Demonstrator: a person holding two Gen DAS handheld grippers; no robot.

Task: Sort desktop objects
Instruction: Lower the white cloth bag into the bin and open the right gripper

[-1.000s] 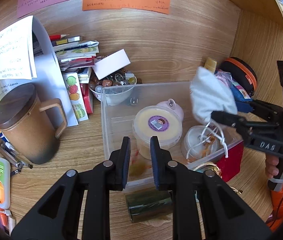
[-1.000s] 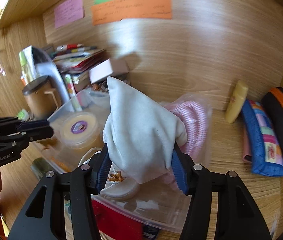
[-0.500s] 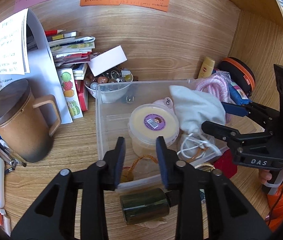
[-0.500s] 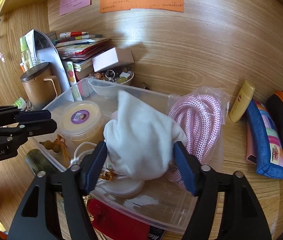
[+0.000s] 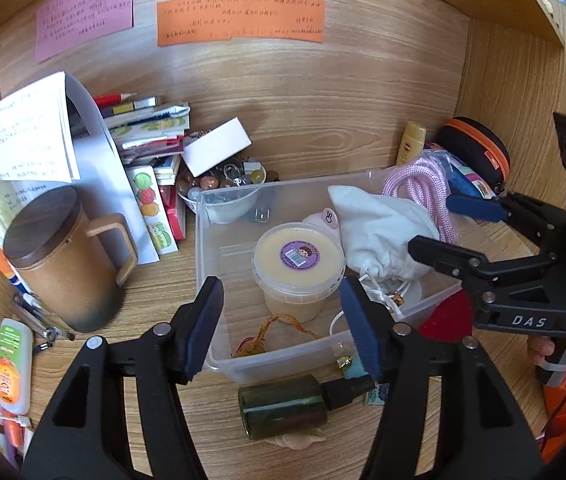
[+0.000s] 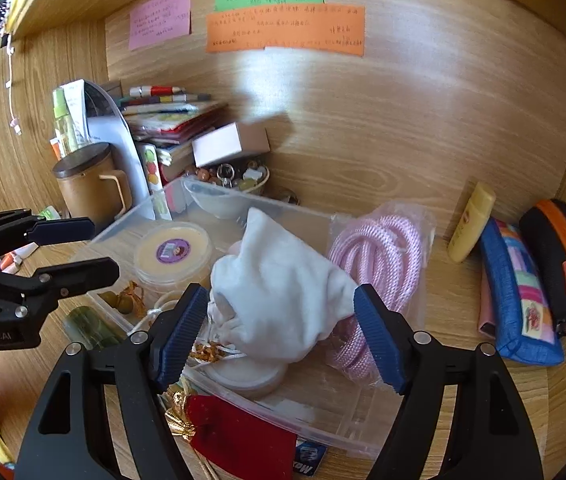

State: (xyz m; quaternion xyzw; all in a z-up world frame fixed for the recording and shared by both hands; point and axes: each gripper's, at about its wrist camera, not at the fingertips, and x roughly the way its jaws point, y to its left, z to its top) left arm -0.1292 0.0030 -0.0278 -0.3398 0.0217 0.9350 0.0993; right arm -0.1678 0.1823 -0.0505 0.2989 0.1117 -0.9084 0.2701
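White pouch in the clear bin on a wood-grain counter
The white pouch [image 6: 279,280] lies in the clear bin [image 5: 279,364] beside a lidded tub [image 5: 298,256]; left gripper [image 5: 281,328] and right gripper [image 6: 283,332] both spread, grasping nothing; sticky notes [image 6: 285,30] on the back panel.

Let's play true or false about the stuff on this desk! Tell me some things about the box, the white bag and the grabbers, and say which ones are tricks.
1. The white cloth bag lies inside the clear plastic box. True.
2. The right gripper is squeezing the bag tightly. False: its jaws are spread wide on either side of the bag.
3. The round tub with the purple sticker sits in the box. True.
4. The brown mug is inside the box. False: it stands on the desk to the box's left.
5. The left gripper is holding the tub. False: it is open and holds nothing.
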